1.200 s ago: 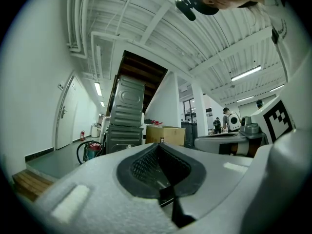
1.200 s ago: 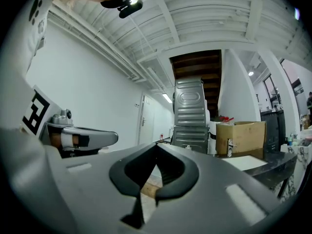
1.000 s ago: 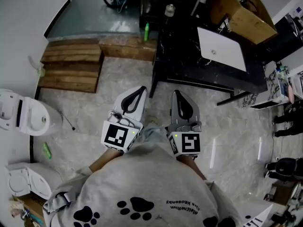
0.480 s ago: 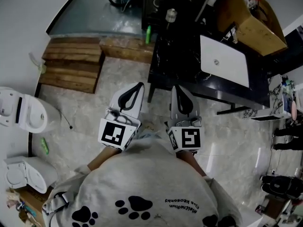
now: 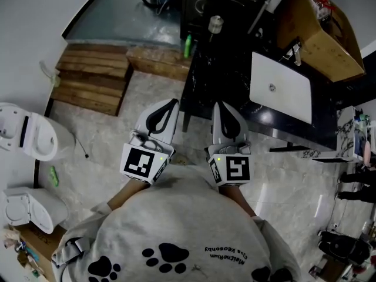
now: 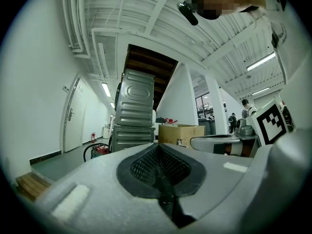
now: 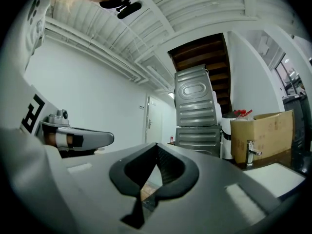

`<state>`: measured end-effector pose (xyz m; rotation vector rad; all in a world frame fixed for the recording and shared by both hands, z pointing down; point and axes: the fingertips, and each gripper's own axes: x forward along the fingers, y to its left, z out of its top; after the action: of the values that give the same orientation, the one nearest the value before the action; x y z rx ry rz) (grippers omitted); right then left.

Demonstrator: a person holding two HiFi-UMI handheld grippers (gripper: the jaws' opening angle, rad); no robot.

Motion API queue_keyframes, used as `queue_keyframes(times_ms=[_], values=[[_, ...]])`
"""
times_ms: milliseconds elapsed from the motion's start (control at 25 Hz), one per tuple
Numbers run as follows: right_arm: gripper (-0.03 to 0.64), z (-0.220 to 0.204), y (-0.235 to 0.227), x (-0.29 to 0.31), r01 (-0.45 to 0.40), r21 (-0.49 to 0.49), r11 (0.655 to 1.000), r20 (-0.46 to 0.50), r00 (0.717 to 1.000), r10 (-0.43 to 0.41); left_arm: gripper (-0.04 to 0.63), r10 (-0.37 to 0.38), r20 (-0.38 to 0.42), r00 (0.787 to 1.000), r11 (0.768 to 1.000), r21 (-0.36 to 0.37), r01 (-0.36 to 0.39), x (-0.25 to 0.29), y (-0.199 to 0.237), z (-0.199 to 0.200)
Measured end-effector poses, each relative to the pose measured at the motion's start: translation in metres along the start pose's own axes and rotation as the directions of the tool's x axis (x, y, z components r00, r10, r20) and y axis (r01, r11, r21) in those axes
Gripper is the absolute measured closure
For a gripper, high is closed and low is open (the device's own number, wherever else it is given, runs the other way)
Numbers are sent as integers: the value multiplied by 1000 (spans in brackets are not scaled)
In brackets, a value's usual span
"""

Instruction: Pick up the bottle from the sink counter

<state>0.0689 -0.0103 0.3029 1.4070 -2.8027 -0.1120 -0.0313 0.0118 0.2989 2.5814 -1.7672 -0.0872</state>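
A small green bottle (image 5: 188,45) stands at the far left corner of the black sink counter (image 5: 223,81); I cannot tell if it rests on the top. A grey cylindrical container (image 5: 215,23) stands just beyond it. The white basin (image 5: 281,93) with its faucet (image 5: 295,54) is set in the counter's right part. My left gripper (image 5: 173,102) and right gripper (image 5: 216,106) are side by side, pointing level at the counter's near left end. Both are shut and empty, well short of the bottle. In the left gripper view the jaws (image 6: 157,145) meet, as they do in the right gripper view (image 7: 156,144). Neither gripper view shows the bottle.
Stacked grey appliances (image 5: 214,2) stand behind the counter, with a cardboard box (image 5: 320,31) to the right of them. Wooden steps (image 5: 88,81) and two white toilets (image 5: 26,137) (image 5: 29,207) lie to the left. Marble-patterned floor runs between them. People stand at the right edge.
The person has walked forward, so the counter and basin sit nearer and lower in the head view. Both grippers went forward together and stayed shut and empty.
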Motion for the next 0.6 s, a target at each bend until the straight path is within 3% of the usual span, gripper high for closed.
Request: queue_keyframes(times_ms=[480, 600], values=[[615, -18, -21, 34, 0, 6, 1000, -33, 999, 0, 597, -11, -84, 996, 999, -38, 8, 40, 24, -24], [615, -22, -33, 50, 16, 0, 1000, -44, 999, -16, 597, -31, -33, 999, 998, -47, 30, 63, 33, -25]])
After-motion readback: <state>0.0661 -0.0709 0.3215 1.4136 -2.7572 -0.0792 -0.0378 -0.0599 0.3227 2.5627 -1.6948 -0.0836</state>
